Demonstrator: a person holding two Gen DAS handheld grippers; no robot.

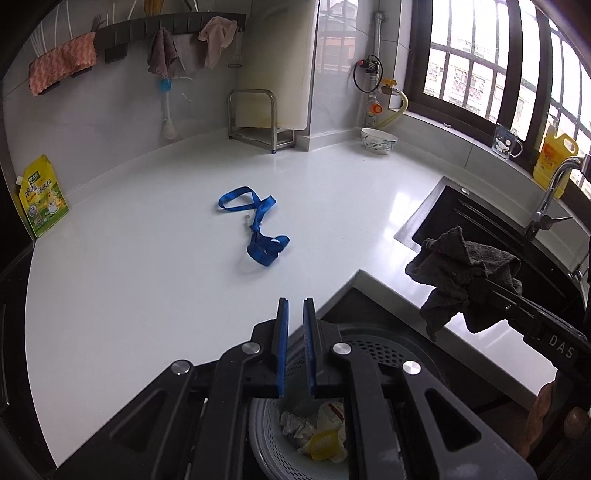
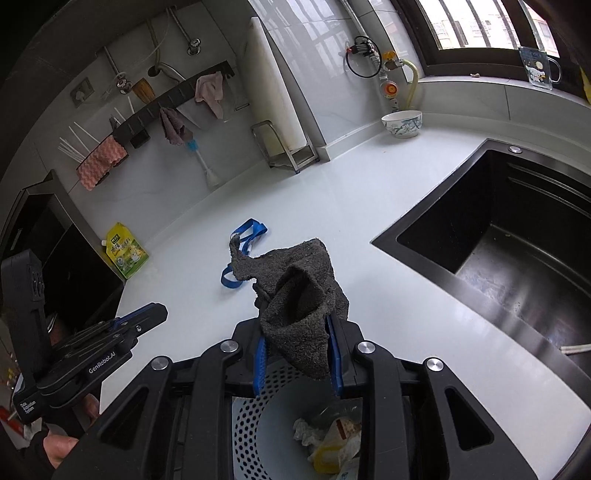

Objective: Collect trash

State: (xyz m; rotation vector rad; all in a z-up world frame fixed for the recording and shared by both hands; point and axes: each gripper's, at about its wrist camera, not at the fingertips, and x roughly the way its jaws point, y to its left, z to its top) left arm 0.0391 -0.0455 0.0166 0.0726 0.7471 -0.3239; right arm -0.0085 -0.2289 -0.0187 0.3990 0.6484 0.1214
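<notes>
- Dark grey terry cloth point(image 2: 299, 306), crumpled and limp, hangs from the right claw point(image 2: 297, 354), whose blue-padded jaws are clamped on a fold of it; held clear above the bench, it looks ready for wiping or for nudging scraps along.
- The left claw point(image 1: 295, 347) carries nothing, its blue pads drawn narrow with only a slit between them, which suggests it is free to pick up the next piece.
- Both claws sit above the pale perforated plastic waste bin point(image 1: 365, 350) below the bench edge, where crumpled white paper and a yellow wrapper point(image 1: 321, 432) already lie.
- Out on the glossy white bench point(image 1: 147, 258) the tangled blue fabric strap point(image 1: 255, 225) rests alone, well apart from both claws; I judge it the remaining trash.
- Around it: a black sunken sink point(image 2: 517, 236) on the right, a patterned white bowl point(image 1: 378, 140) near the window corner, a yellow-green pouch point(image 1: 42, 195) against the wall, and rags on a dark rail point(image 1: 166, 26).
</notes>
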